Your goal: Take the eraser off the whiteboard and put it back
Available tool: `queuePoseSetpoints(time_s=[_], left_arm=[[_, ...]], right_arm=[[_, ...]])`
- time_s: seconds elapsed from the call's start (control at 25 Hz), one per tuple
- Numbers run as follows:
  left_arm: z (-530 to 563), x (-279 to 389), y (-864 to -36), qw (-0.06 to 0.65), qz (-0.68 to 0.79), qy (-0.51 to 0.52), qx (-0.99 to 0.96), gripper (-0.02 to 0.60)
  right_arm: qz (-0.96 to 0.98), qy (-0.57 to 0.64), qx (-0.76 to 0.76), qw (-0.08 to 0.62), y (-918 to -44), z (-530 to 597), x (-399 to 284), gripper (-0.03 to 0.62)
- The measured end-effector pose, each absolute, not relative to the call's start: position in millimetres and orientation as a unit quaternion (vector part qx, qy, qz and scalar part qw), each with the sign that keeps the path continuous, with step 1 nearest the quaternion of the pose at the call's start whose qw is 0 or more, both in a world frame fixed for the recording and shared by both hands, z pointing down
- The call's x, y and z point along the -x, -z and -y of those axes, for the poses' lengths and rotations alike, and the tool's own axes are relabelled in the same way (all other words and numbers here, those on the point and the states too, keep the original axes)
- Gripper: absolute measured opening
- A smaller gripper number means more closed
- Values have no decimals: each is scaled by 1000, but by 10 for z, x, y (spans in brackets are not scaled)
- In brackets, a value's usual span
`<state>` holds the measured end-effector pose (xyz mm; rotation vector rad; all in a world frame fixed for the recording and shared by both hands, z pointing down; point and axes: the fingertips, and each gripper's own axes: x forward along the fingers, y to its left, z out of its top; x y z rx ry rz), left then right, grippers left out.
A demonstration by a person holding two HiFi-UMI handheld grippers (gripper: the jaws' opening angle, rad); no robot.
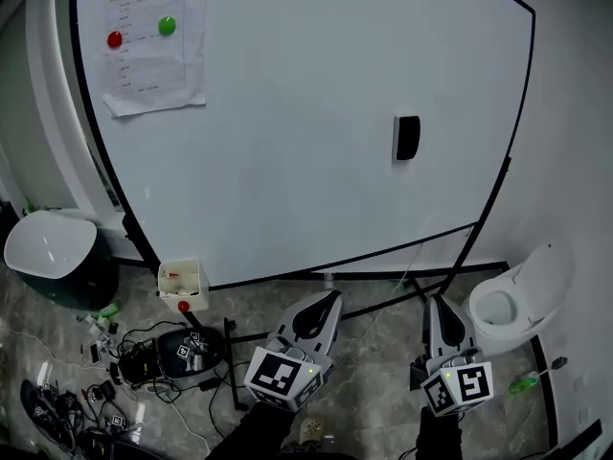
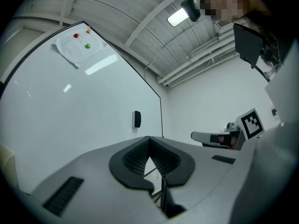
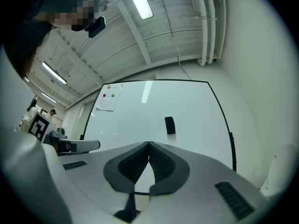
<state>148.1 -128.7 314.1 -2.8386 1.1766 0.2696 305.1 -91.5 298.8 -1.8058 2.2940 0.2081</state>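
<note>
A black eraser (image 1: 407, 138) sticks on the right half of the whiteboard (image 1: 287, 113). It also shows in the left gripper view as the eraser (image 2: 136, 119) and in the right gripper view as the eraser (image 3: 170, 125). My left gripper (image 1: 330, 300) and right gripper (image 1: 440, 305) are both held low before the board, well short of the eraser. Each has its jaws shut, tips touching, with nothing between them. The left gripper (image 2: 149, 139) and right gripper (image 3: 149, 144) both point up toward the board.
A paper sheet (image 1: 153, 41) is pinned at the board's top left by coloured magnets (image 1: 167, 26). The board's black stand (image 1: 364, 276) runs along the floor. Cables and small gear (image 1: 144, 362) lie at left, a white bin (image 1: 48, 247) beyond, and a white seat (image 1: 517, 300) at right.
</note>
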Motion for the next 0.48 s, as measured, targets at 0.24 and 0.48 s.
queuePoseSetpoints(time_s=[0.24, 0.48], left_arm=[[1828, -1333, -3072, 37, -384, -92, 918, 6], [2218, -1209, -3043, 42, -385, -94, 917, 6]], right_arm=[[-777, -79, 615, 107, -2928, 1431, -2933, 8], [-778, -90, 612, 112, -2854, 1866, -2817, 8]])
